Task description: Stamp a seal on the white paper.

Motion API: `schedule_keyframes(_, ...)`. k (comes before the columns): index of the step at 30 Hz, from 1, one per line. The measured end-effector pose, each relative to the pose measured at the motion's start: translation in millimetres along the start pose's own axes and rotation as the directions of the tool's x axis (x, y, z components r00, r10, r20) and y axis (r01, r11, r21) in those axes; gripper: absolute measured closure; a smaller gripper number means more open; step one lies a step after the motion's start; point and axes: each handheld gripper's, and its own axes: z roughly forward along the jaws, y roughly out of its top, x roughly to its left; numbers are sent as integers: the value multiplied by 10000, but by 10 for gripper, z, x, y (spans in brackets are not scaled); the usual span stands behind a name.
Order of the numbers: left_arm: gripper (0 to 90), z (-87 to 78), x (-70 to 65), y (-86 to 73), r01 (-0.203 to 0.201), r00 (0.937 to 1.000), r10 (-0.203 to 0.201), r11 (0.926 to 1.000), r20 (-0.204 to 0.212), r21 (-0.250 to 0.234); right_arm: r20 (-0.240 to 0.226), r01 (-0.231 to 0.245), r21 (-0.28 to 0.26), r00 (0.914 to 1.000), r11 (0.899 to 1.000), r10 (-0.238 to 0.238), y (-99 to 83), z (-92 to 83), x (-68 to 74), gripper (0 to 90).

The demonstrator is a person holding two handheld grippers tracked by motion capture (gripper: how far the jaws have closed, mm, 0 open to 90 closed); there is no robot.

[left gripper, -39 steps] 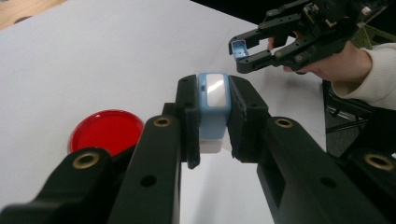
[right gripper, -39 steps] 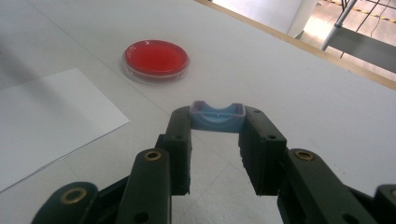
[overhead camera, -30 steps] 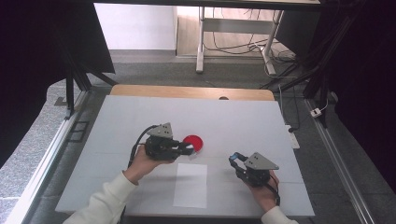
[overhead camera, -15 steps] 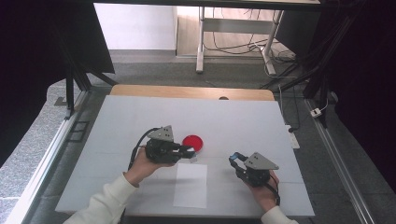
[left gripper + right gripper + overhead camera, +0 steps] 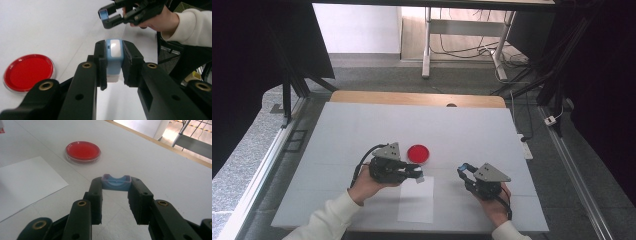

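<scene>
My left gripper (image 5: 416, 173) (image 5: 113, 62) is shut on a small blue and white block (image 5: 114, 56), held just over the top edge of a white paper sheet (image 5: 417, 200). A red petri dish (image 5: 418, 153) (image 5: 27, 72) lies on the table right behind it. My right gripper (image 5: 463, 171) (image 5: 116, 186) is shut on a small blue curved cap (image 5: 116, 182), low over the table to the right of the sheet. In the left gripper view the right gripper (image 5: 110, 16) faces the left one, with the blue cap (image 5: 103, 13) at its tips.
The white table (image 5: 362, 130) has a wooden strip (image 5: 417, 98) along its far edge. Metal rails (image 5: 577, 180) run down both sides. The paper sheet (image 5: 25, 182) and dish (image 5: 82, 151) lie left of and beyond the right gripper.
The left gripper has drifted slightly toward the near edge, closer to the paper sheet. The right gripper has stayed still.
</scene>
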Motion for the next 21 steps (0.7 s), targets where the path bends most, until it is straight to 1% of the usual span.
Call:
schedule_keyframes(6,748,7,-37,-76,22,10000,-23,9999,8,157,-25,68,18,10000,10000,-68,-1,5,2,645)
schedule_keyframes(10,748,15,-36,-110,81,10000,-81,9998,8,187,-30,49,7,10000,10000,-49,-2,10,4,645)
schedule_keyframes(15,748,56,-39,-140,-10,9999,15,9994,-120,348,-7,60,43,10000,10000,-60,-3,9,-1,645)
schedule_keyframes(21,748,98,-36,-180,42,9999,-37,9988,-119,483,-14,75,40,10000,10000,-75,-2,8,6,645)
